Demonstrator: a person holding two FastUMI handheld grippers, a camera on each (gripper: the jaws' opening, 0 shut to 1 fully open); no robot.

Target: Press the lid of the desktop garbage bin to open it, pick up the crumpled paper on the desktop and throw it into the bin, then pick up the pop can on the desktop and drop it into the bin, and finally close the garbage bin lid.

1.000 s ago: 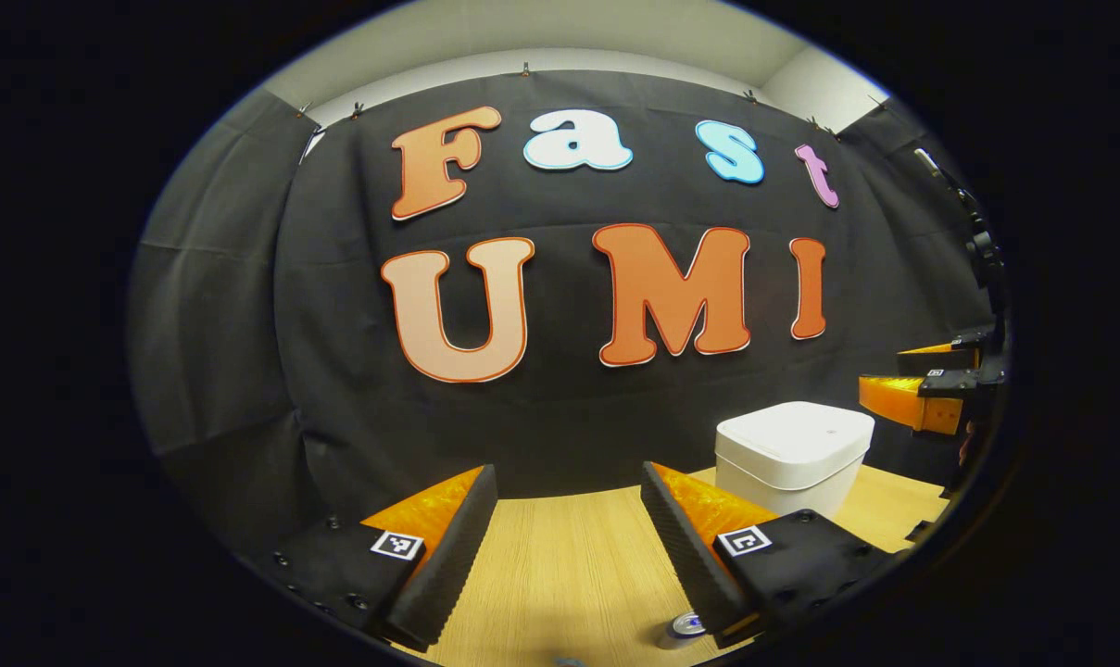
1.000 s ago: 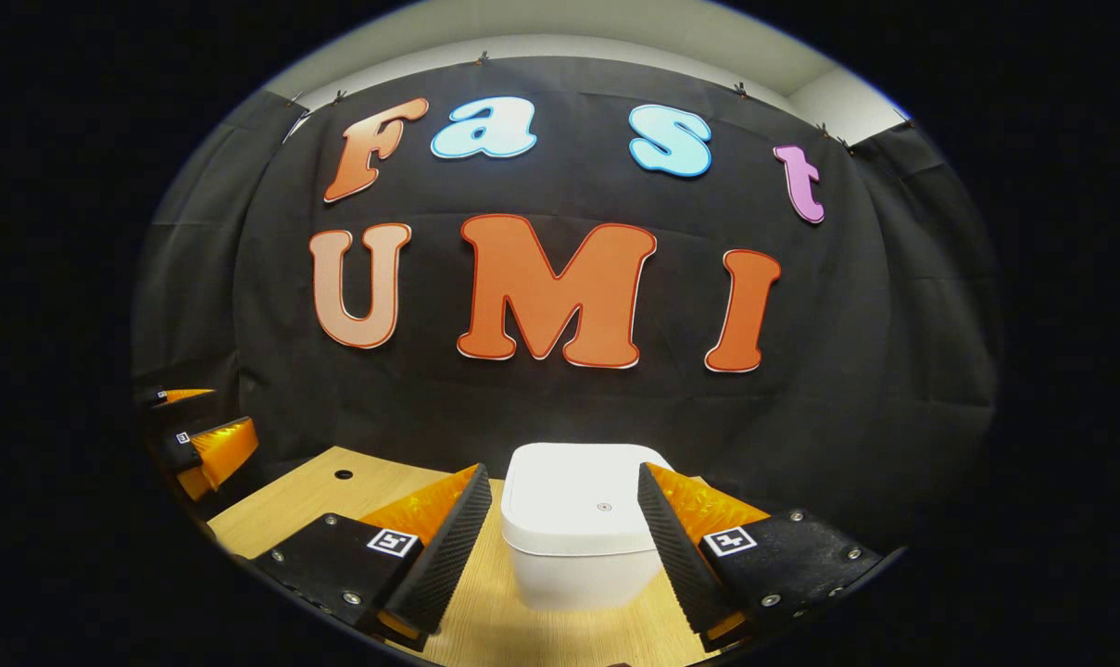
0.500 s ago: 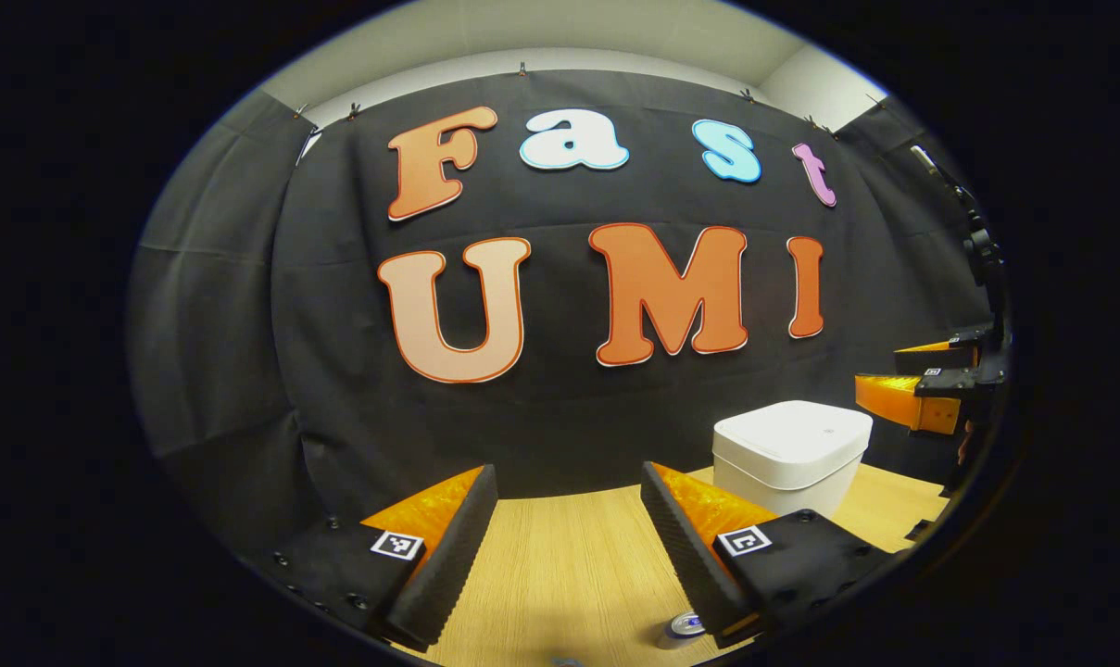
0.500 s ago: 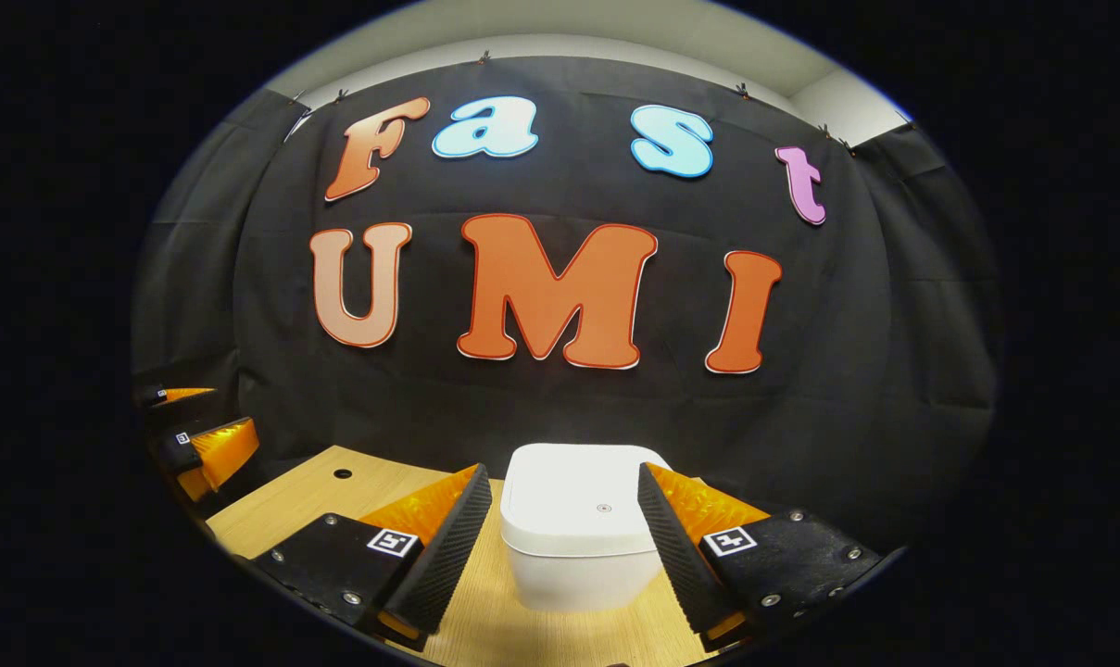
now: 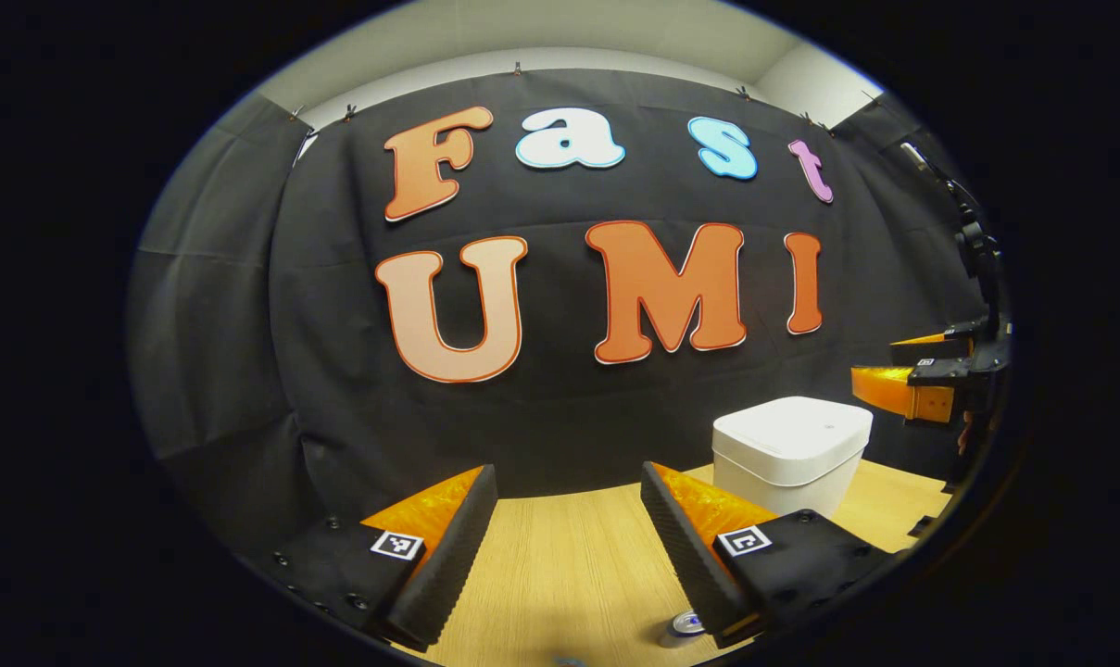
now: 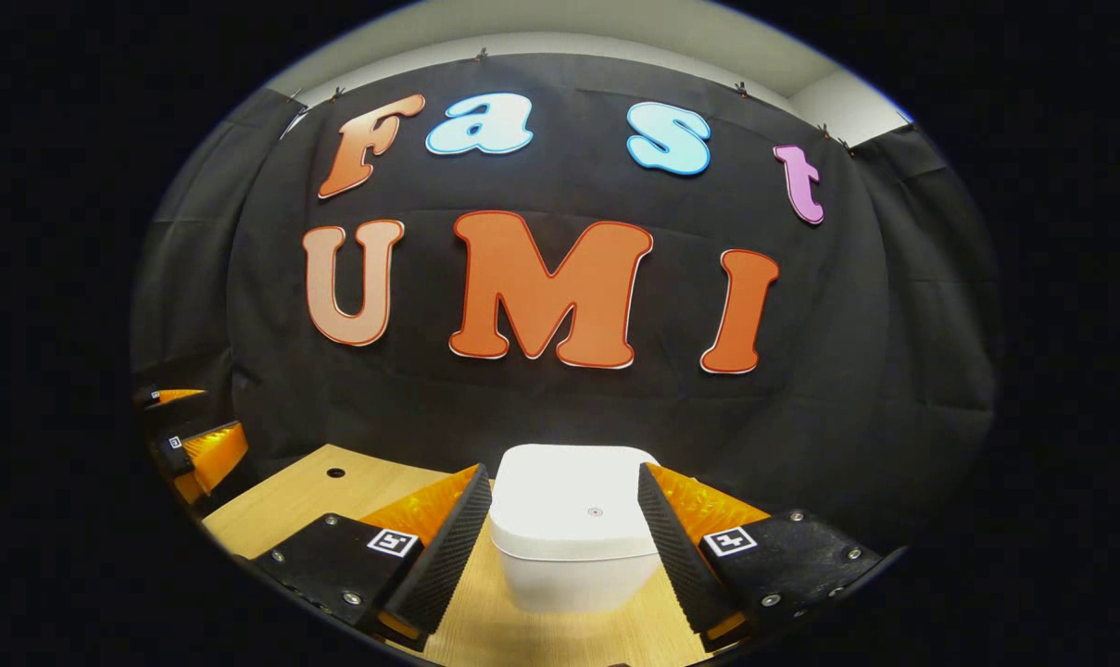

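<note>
Garbage bin (image 6: 573, 542) lid closed; right gripper (image 6: 557, 537) spread above it.

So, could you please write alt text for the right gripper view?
A white desktop garbage bin, lid closed, stands on a wooden desktop ahead of the open right gripper. The left gripper shows at far left, before black cloth.
</note>
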